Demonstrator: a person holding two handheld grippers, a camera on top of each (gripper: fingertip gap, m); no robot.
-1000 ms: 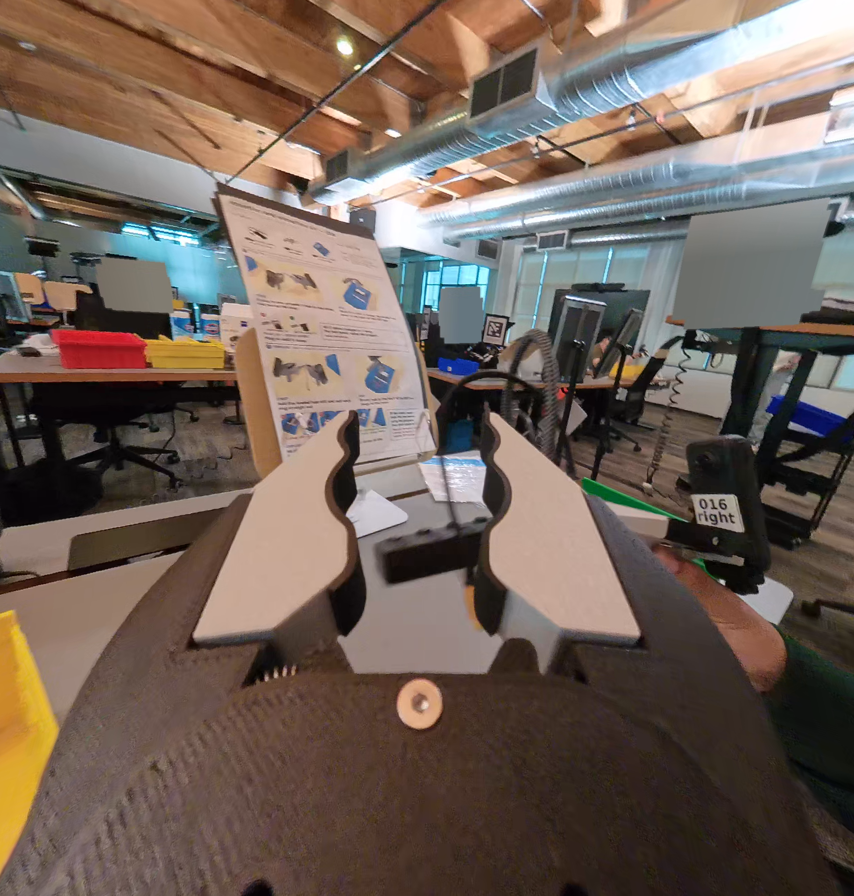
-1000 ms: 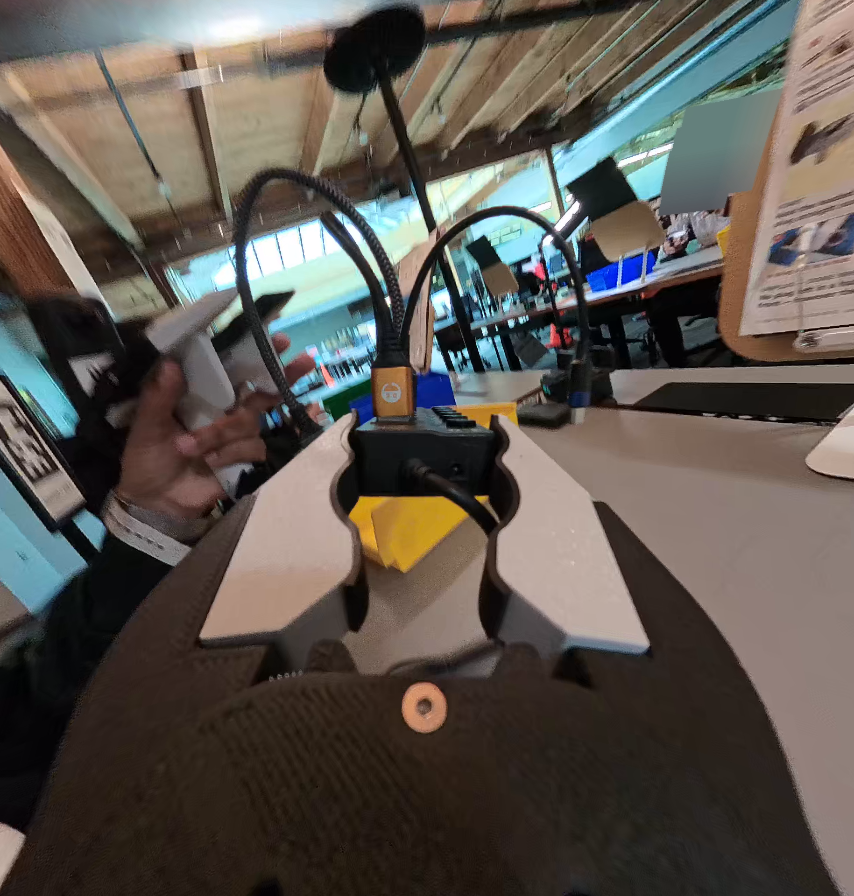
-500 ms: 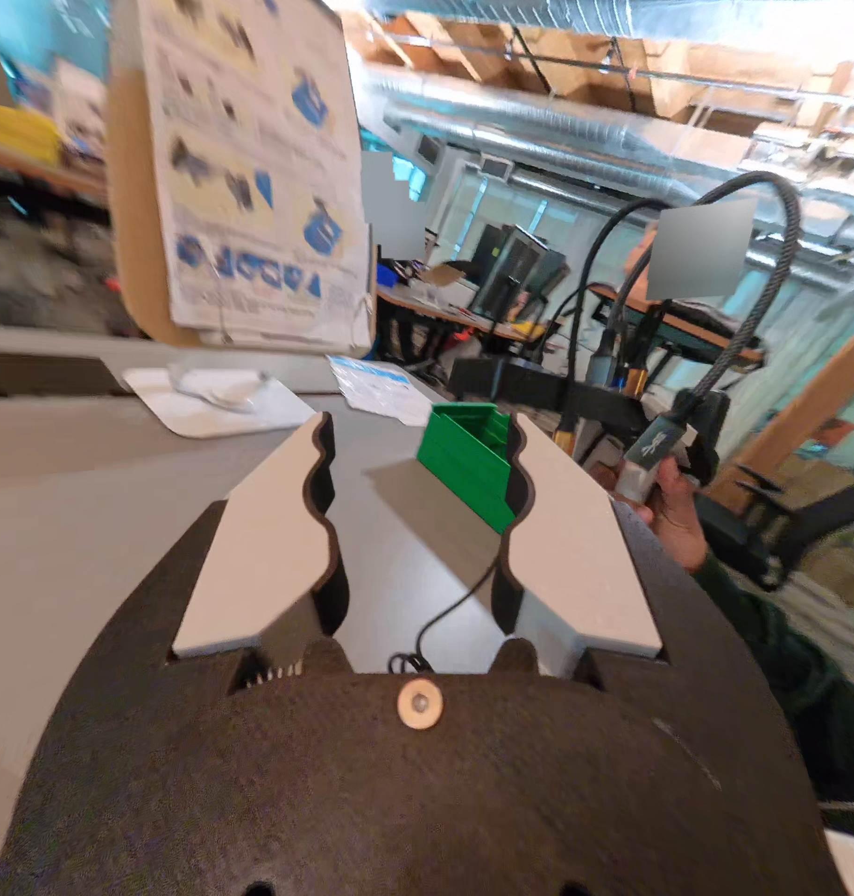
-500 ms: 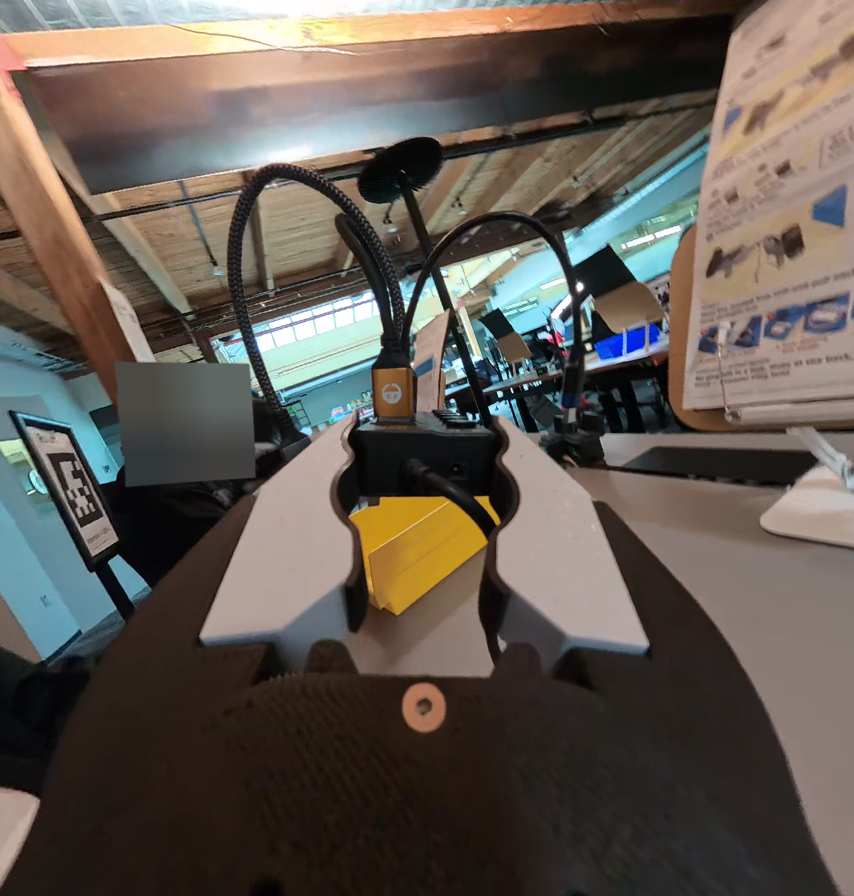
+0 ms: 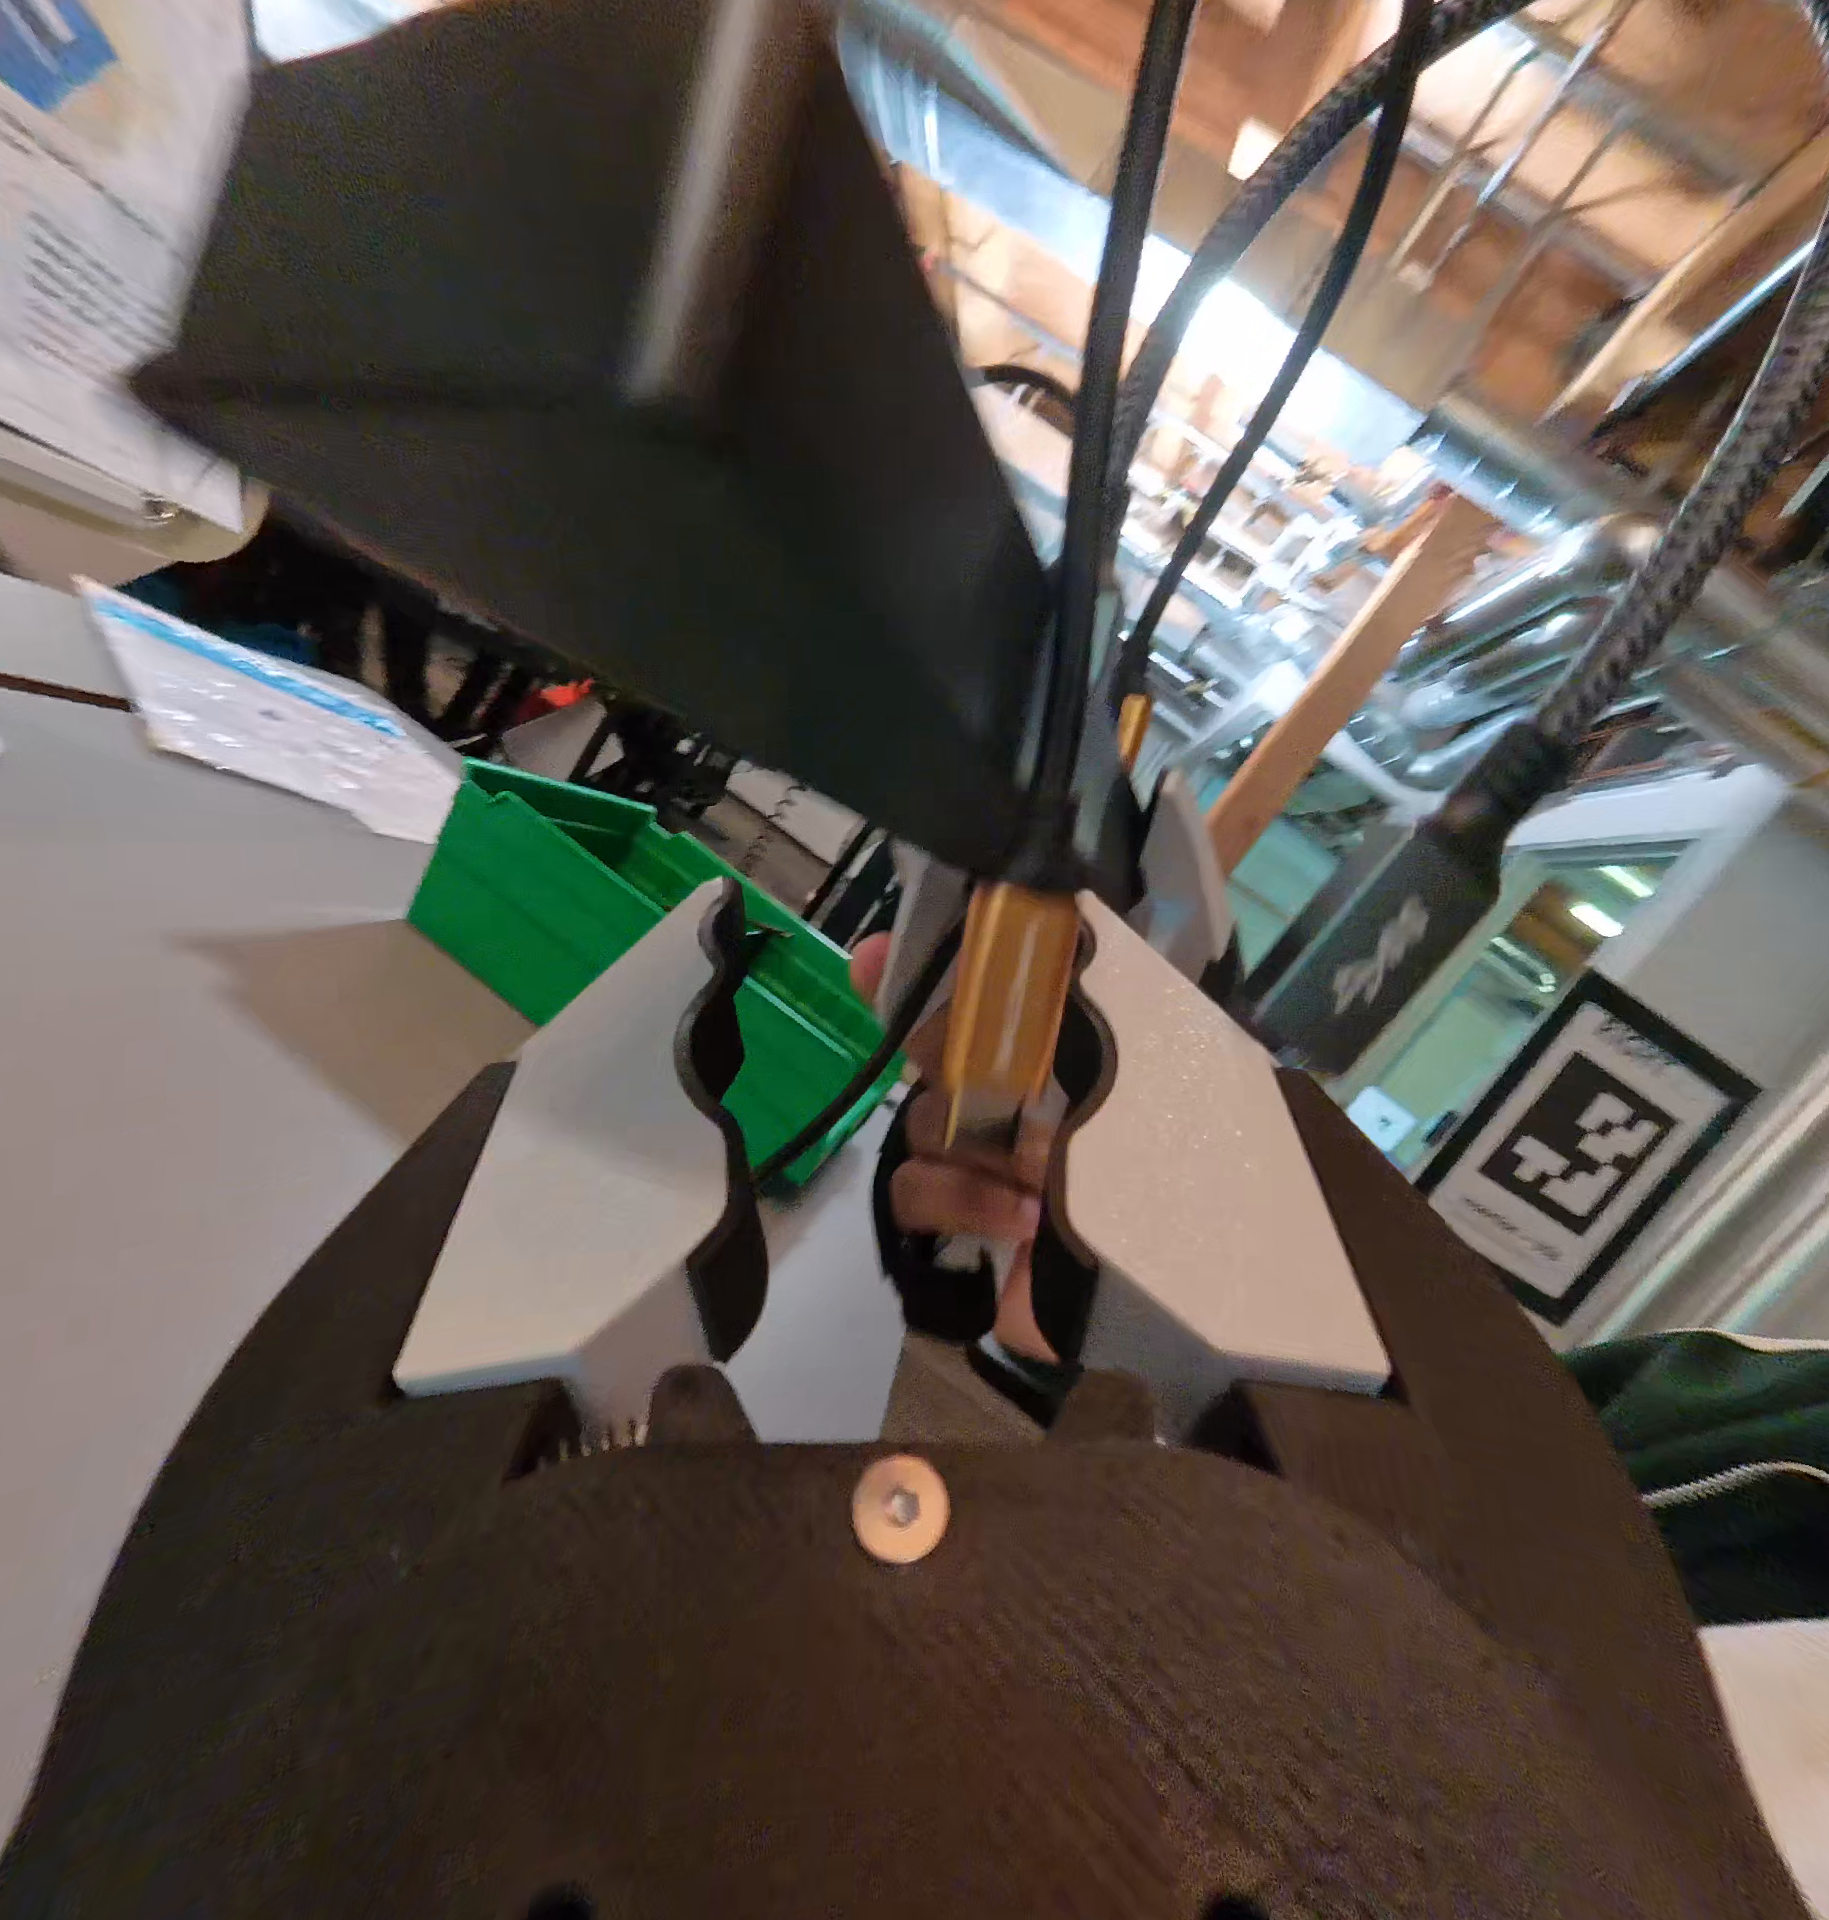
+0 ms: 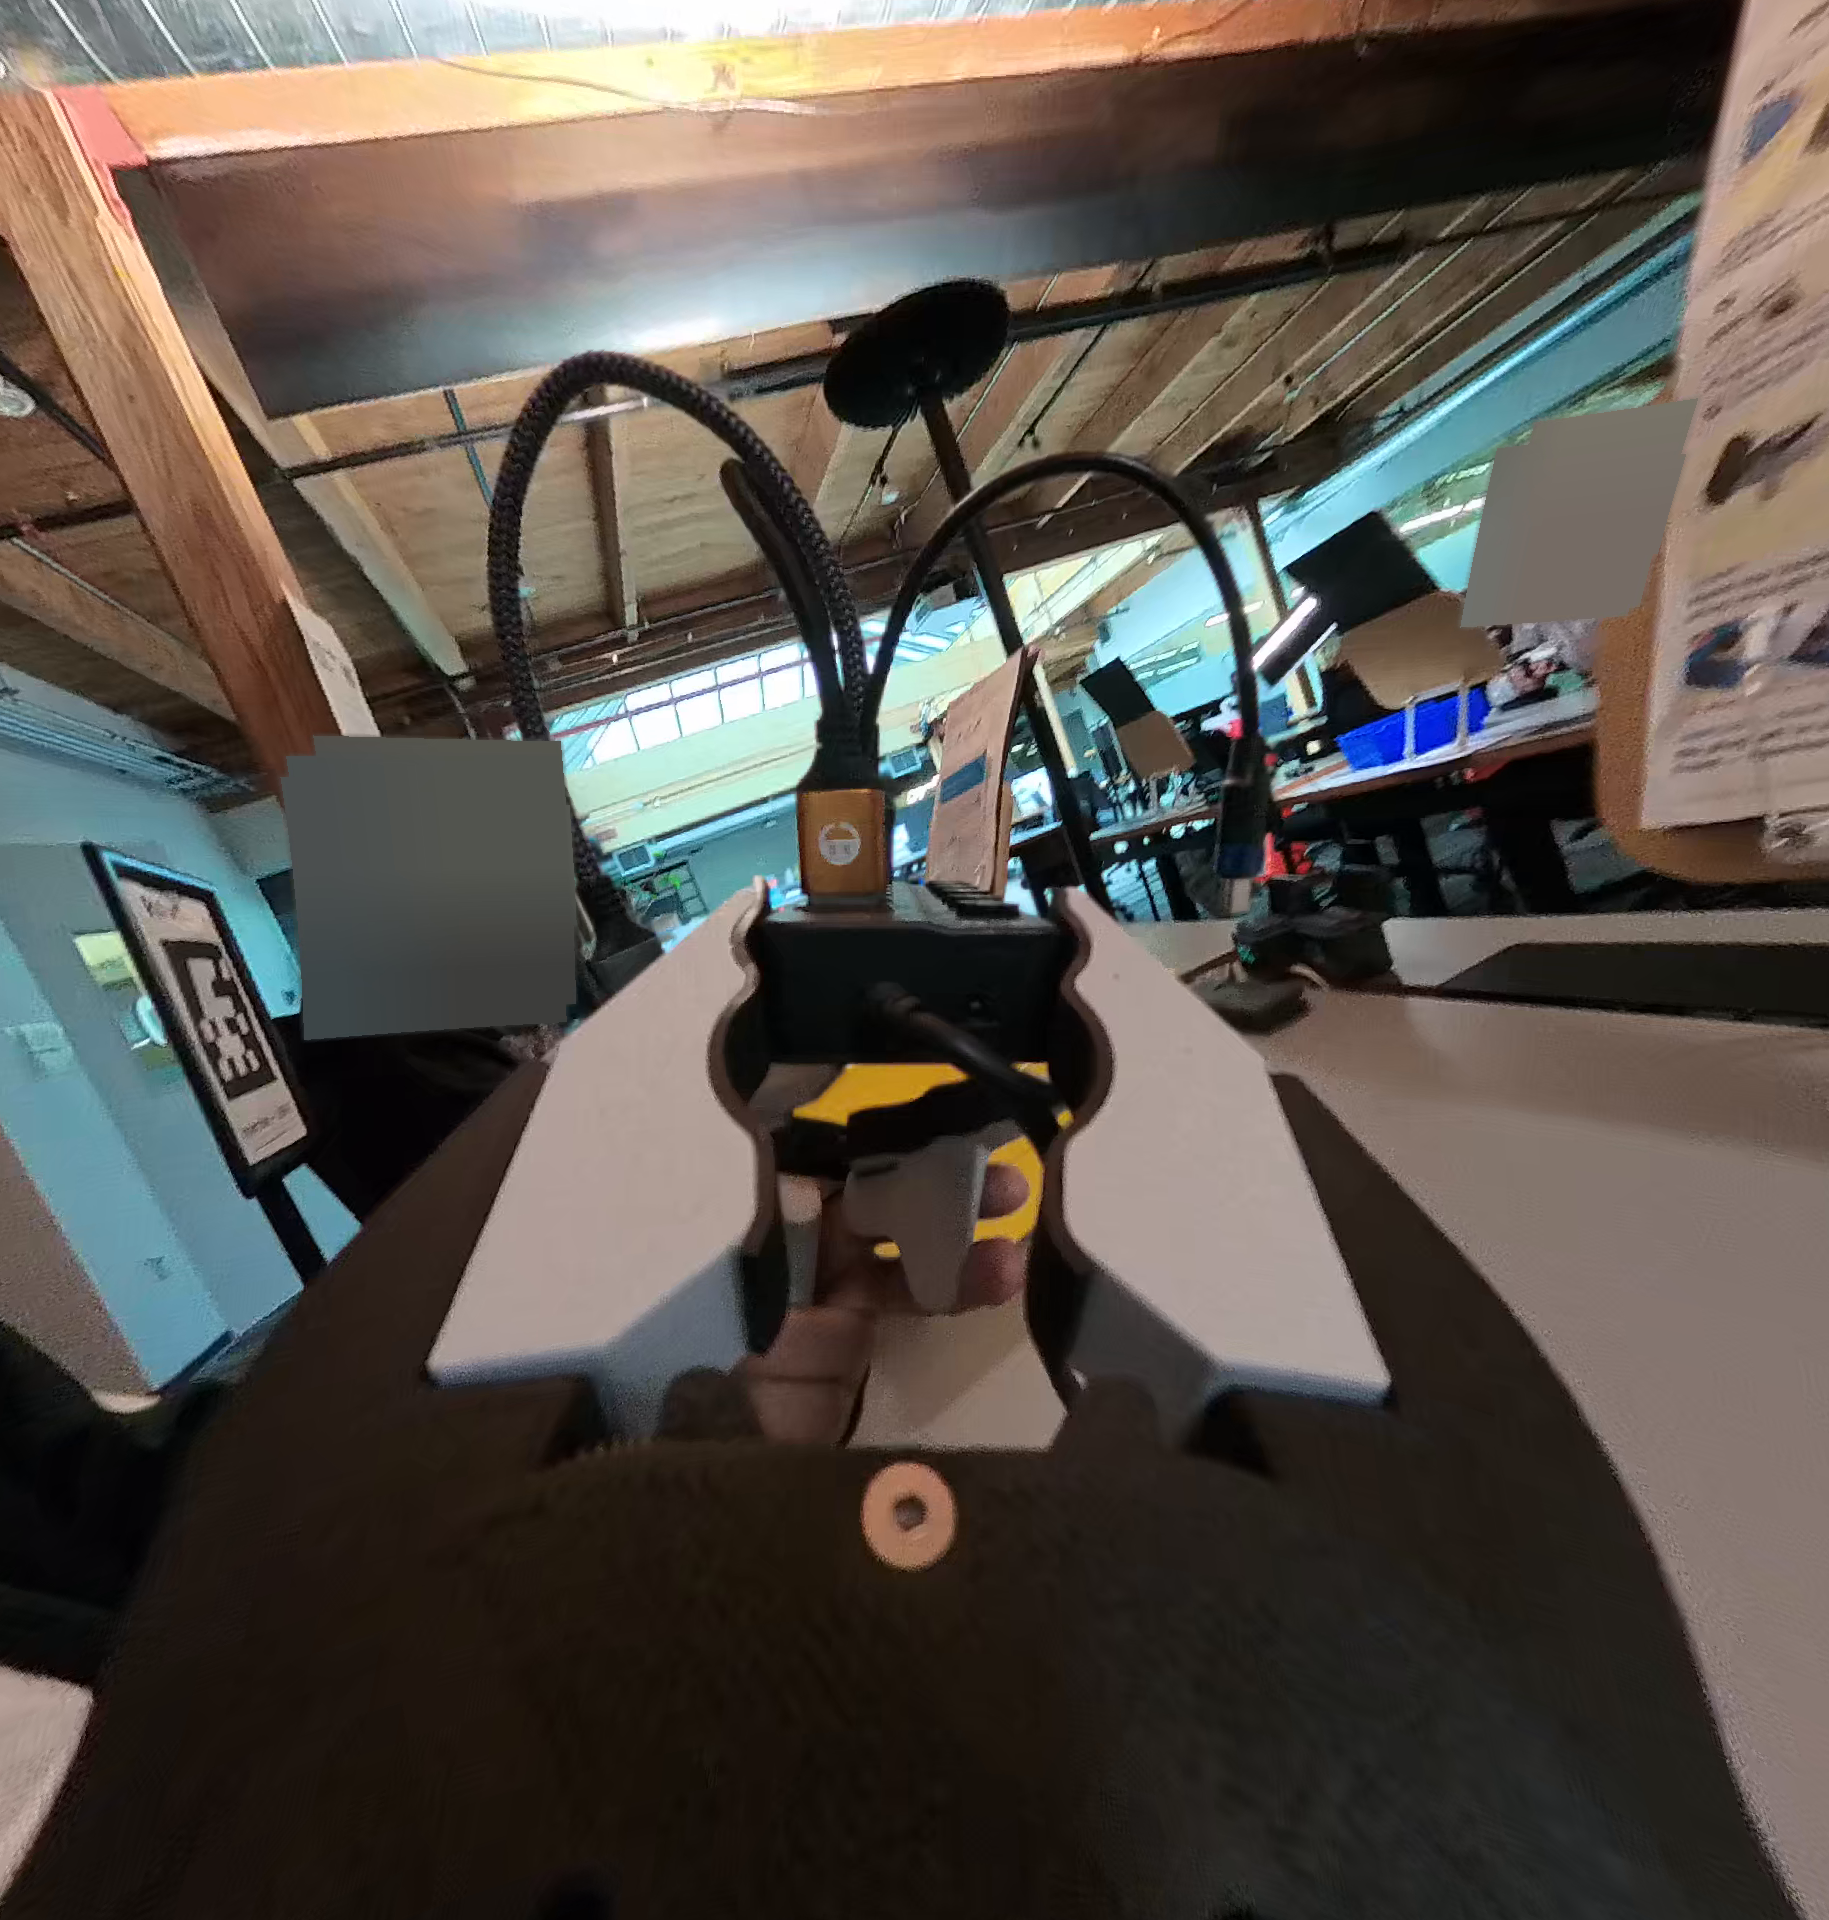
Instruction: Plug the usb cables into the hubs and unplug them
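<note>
While your right gripper (image 6: 910, 997) sits tilted upward above the grey surface (image 6: 1512, 1195), its jaws are clamped on the end of the black hub (image 6: 905, 971), just as they were half a second ago. From that hub's top an orange-shelled plug (image 6: 839, 842) stands upright in the nearest port, its braided cable (image 6: 536, 582) looping overhead, while a thinner black cable (image 6: 1086, 488) arcs to a blue-tipped plug (image 6: 1240, 831) hanging over a second dark device farther back. Below the hub, your left gripper (image 5: 894, 1039) now shows through the gap where only the yellow bin (image 6: 889, 1103) lay before. Seen from its own camera, the left gripper has swung from facing the green bin (image 5: 598, 914) to pointing up under the hub's (image 5: 629, 416) blurred underside. Its jaws stand apart, the right one just beside the orange-shelled plug (image 5: 1009, 997); whether they touch is unclear. Behind, a framed black-and-white marker (image 5: 1585, 1153) leans by the wall.
</note>
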